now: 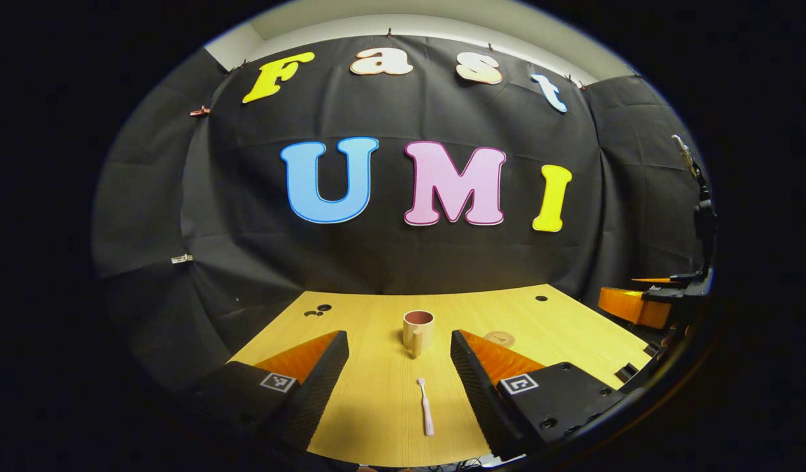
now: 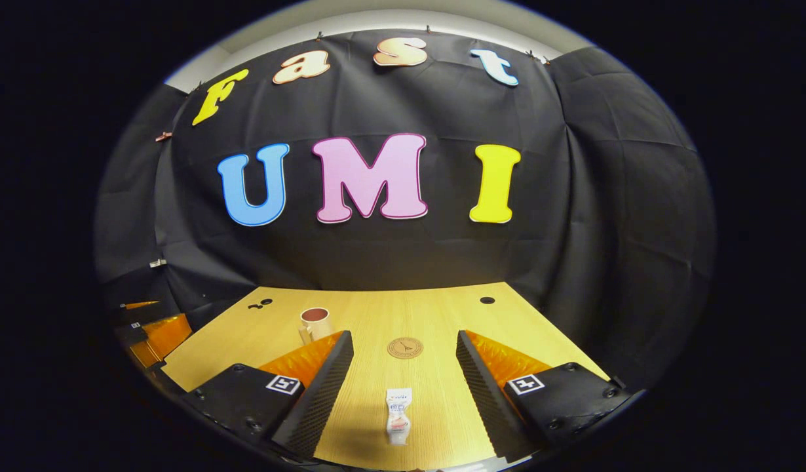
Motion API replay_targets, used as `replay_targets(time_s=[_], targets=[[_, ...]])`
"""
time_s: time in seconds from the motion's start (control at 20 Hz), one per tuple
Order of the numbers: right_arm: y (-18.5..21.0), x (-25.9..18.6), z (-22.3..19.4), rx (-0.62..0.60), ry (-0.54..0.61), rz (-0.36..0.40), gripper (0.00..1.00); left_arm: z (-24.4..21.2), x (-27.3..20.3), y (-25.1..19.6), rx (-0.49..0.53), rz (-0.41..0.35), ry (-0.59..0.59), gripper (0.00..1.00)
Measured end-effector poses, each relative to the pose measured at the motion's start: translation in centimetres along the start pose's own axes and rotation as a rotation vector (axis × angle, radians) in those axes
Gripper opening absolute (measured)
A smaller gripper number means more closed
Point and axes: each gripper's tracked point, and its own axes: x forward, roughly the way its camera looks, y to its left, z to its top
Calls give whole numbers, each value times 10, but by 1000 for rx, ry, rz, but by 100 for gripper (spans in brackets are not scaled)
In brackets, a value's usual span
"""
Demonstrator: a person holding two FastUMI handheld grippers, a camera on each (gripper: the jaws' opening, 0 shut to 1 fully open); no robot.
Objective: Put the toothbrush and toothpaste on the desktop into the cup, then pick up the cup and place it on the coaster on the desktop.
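The wooden tabletop (image 1: 390, 406) runs back to the black cloth wall and carries everything, so the cup serves as the landmark here. In the left gripper view the left gripper (image 1: 399, 367) hangs over the near part of the tabletop with its jaws spread wide and nothing between them; the cup (image 1: 418, 331) stands upright beyond them, roughly on their centre line, its handle turned toward the camera. At the far right edge of that view, well to the right of the cup, part of the other gripper (image 1: 639, 305) shows off the tabletop edge. In the right gripper view the right gripper (image 2: 404, 370) also has its jaws set wide and empty, and the cup (image 2: 315, 322) sits beyond and just beside its left finger. The round coaster (image 2: 405, 347) lies flat to the right of the cup, apart from it. The toothpaste (image 2: 398, 415) lies flat nearer than the coaster, well to the right of the cup, between the open jaws. The toothbrush (image 1: 426, 406) lies flat in front of the cup, apart from it, head end toward the cup
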Motion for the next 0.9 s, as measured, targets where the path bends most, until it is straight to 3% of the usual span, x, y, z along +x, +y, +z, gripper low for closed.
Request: replay_targets(time_s=[0.6,0.9], targets=[[8,53,-57,-53,202,24,98,-22,9,13,14,93,48,97],[19,83,-113,-61,363,66,98,-49,9,25,-9,170,127,98]])
